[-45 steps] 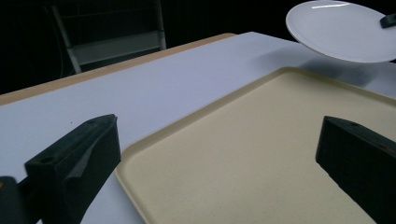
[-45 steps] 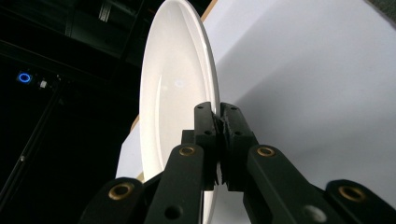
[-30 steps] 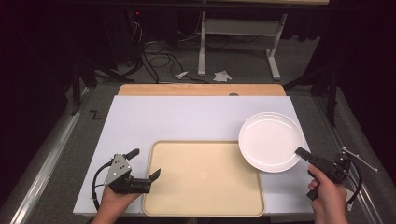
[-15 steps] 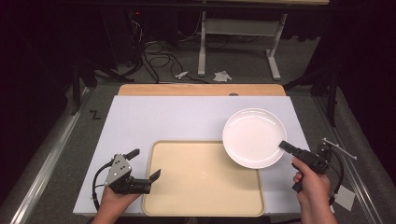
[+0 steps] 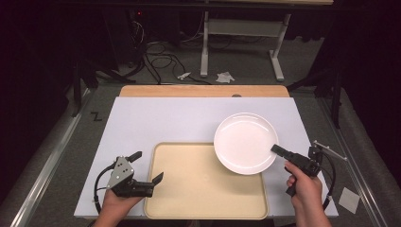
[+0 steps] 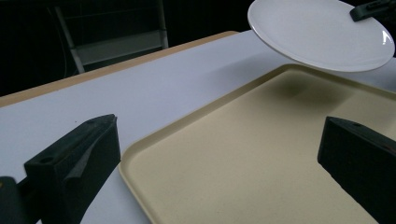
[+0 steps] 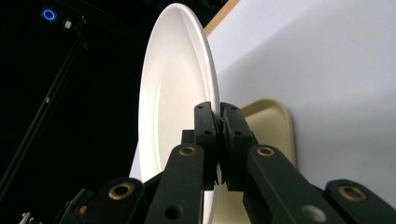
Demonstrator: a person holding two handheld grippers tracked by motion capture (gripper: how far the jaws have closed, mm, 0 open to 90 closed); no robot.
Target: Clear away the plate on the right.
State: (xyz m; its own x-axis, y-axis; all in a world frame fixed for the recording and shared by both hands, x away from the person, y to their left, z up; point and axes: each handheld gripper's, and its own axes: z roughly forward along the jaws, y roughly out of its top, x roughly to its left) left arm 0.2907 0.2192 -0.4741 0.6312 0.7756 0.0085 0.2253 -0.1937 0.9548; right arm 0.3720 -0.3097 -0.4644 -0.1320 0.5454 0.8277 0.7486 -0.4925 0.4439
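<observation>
A white round plate point(image 5: 246, 143) hangs above the table, over the far right corner of the beige tray point(image 5: 203, 189). My right gripper point(image 5: 279, 150) is shut on the plate's near right rim; in the right gripper view the jaws pinch the plate point(image 7: 175, 93) edge-on, at the right gripper point(image 7: 217, 122). My left gripper point(image 5: 147, 166) rests at the tray's left edge, open and holding nothing. In the left gripper view the left gripper point(image 6: 224, 154) straddles the tray point(image 6: 261, 158) edge, with the plate point(image 6: 322, 32) floating beyond, casting a shadow on the tray.
The tray lies on a white tabletop point(image 5: 161, 123) with a wooden strip point(image 5: 203, 91) along its far edge. A small white paper square point(image 5: 347, 199) lies at the near right. Cables and a desk frame point(image 5: 241, 33) stand on the floor beyond.
My right gripper carried the plate leftward, from the table's right side to above the tray's far right corner. My left gripper stayed put.
</observation>
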